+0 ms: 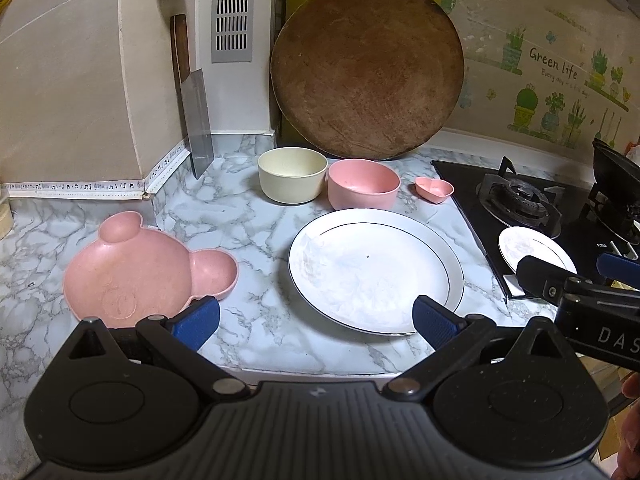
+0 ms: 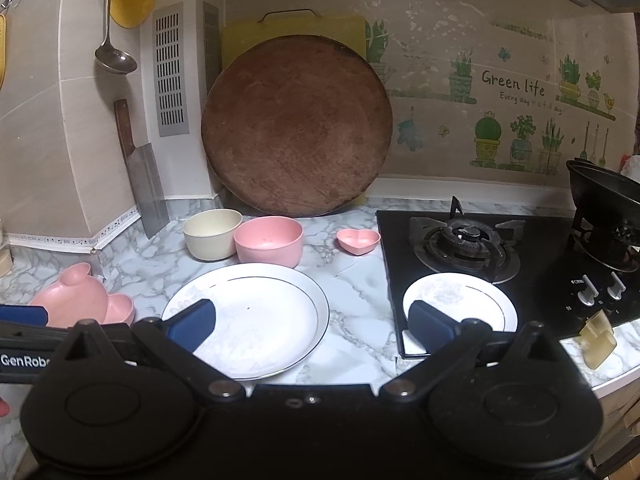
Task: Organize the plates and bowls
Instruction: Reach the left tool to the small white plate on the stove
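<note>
1. The large plate (image 1: 376,272) and small plate (image 2: 460,300) are white with a thin dark rim line.
2. The bear-shaped dish (image 1: 140,268), one bowl (image 1: 363,189) and the heart dish (image 1: 434,189) are pink.
3. The far-left bowl (image 1: 292,174) is cream.
4. The countertop (image 1: 248,216) is grey-veined white marble.
5. The round board (image 1: 366,68) is brown.
6. The stove (image 2: 480,248) is black.

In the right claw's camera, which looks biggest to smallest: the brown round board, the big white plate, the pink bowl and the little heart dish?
1. Brown round board
2. Big white plate, though it lies nearer the camera, so their true order is unsure
3. Pink bowl
4. Heart dish
</note>
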Motion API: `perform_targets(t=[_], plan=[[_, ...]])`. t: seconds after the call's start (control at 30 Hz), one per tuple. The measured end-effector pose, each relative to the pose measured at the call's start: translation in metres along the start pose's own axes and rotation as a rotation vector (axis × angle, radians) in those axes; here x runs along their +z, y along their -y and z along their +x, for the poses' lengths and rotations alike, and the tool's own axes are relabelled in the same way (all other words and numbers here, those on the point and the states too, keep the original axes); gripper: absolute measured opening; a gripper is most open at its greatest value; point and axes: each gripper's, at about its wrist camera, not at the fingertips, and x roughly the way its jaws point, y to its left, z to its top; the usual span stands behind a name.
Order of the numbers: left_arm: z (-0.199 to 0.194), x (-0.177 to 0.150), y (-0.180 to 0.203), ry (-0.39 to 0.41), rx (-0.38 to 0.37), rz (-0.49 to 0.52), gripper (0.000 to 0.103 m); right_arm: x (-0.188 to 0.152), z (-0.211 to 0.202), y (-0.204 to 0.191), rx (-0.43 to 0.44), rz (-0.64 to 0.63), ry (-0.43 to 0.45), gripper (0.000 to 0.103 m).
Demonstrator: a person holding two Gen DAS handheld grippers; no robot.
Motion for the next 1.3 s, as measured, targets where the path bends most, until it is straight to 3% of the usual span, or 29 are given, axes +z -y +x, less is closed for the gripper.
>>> perform_targets(t=[0.57,0.8,1.03,1.3], plan=[[0.007,0.005,0.0,-0.004,-0.016,0.01,0.103,0.0,0.002,-0.001,-0.003,0.003,-0.003,0.103],[0.027,0.02,0.012,0.02,-0.108,0.08,0.103,0.004,0.018,0.011,-0.054,0.015,-0.052,0.103],[0.06,0.039,0.063,0.024,-0.253,0.201,0.103,0.002,0.037,0.056,-0.19,-0.024,-0.083,0.103],[0.112,0.055,0.134,-0.073,-0.314,0.186,0.103,0.004,0.084,0.148,-0.173,0.017,-0.194,0.103]])
